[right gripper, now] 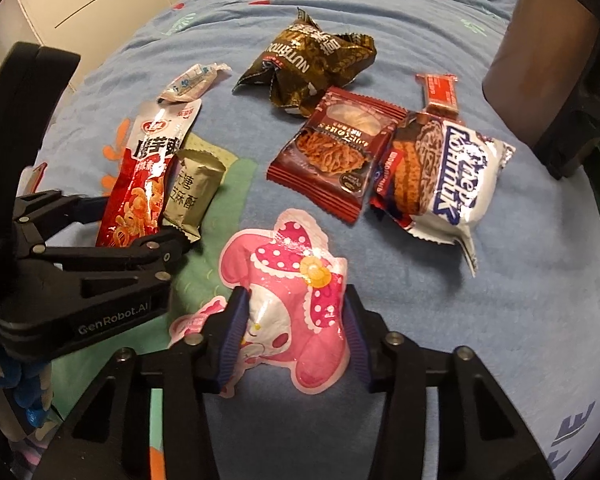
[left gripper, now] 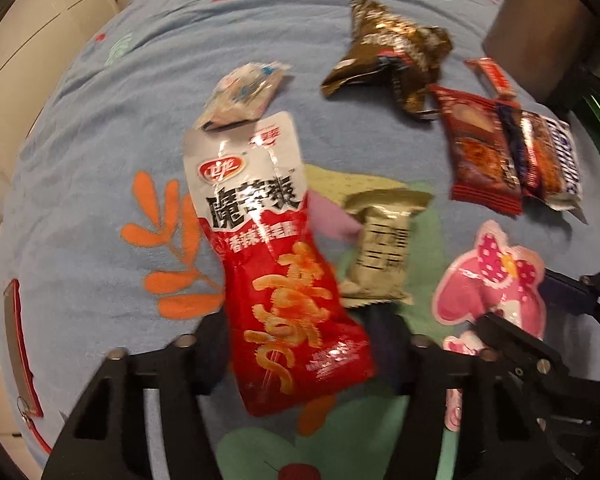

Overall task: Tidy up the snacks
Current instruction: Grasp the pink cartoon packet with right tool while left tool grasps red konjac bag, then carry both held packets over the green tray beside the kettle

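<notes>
Your left gripper is clamped on the lower end of the red spicy-strip packet, which stands up from the pads towards twelve o'clock in the left wrist view; your right gripper is closed around the lower part of the pink bunny pouch, its blue ribbed pads pressing in from nine and three o'clock; both packets look light, soft and glossy, so I judge they will flex and may slip if you pinch only the film; take hold over a filled section near a sealed end, as you do now, not at the thin crimped edge; the red packet seems limp and likely to droop or swing when carried; just beside it at three o'clock lies the gold sesame-crisp packet, resting on the blue bedspread; further out, at about one o'clock in the right wrist view, sit the dark red noodle snack and the white and blue biscuit pack, touching or overlapping; beyond them, towards twelve, lie the crumpled brown foil bag and a small orange bar; at eleven o'clock a small pale wrapper lies just beyond the top of the red packet.
</notes>
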